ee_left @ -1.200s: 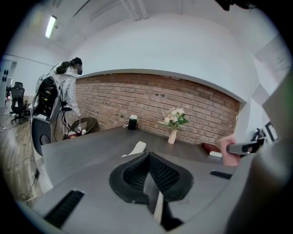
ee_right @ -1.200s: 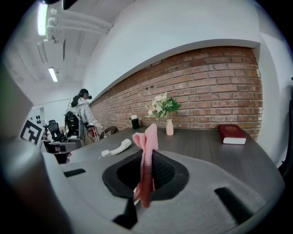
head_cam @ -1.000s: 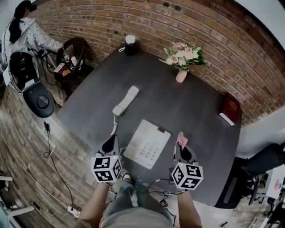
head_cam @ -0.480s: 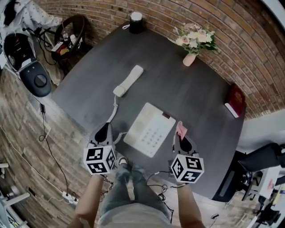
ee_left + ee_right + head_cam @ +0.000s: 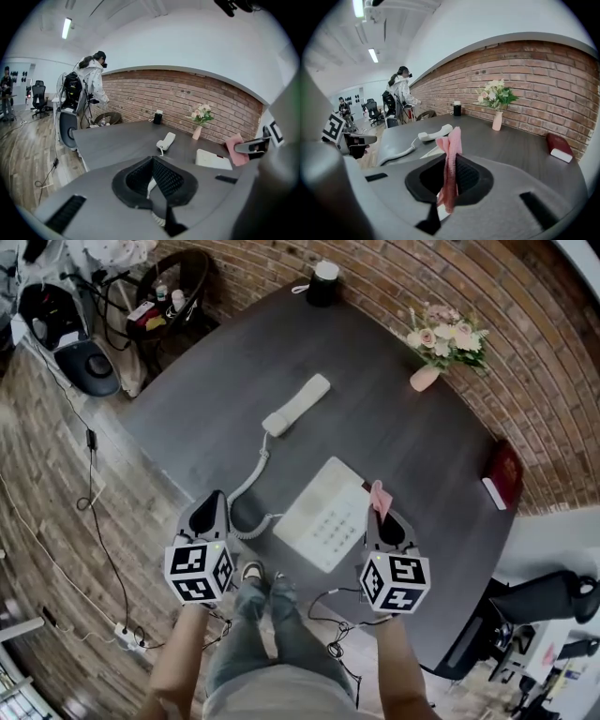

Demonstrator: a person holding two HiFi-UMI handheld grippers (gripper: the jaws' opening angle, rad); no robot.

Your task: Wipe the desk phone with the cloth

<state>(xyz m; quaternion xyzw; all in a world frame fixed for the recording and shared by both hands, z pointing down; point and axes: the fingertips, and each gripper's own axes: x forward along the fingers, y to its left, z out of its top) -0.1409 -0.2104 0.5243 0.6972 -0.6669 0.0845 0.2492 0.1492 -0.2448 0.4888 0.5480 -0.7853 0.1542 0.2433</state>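
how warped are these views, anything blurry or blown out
Head view: heavy fisheye, the brick wall bows round the table; even light, no glare. Left gripper view: dark round border, ceiling lamp blown out. Right gripper view: same bend, the cloth up close looks soft.

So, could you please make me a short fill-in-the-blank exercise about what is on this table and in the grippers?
1. The right gripper is shut on a cloth of ____ colour.
2. The handset lies off the phone base, joined to it by a coiled ____.
3. The vase of flowers stands at the table's far side, near a wall made of ____.

Missing words: pink; cord; brick.
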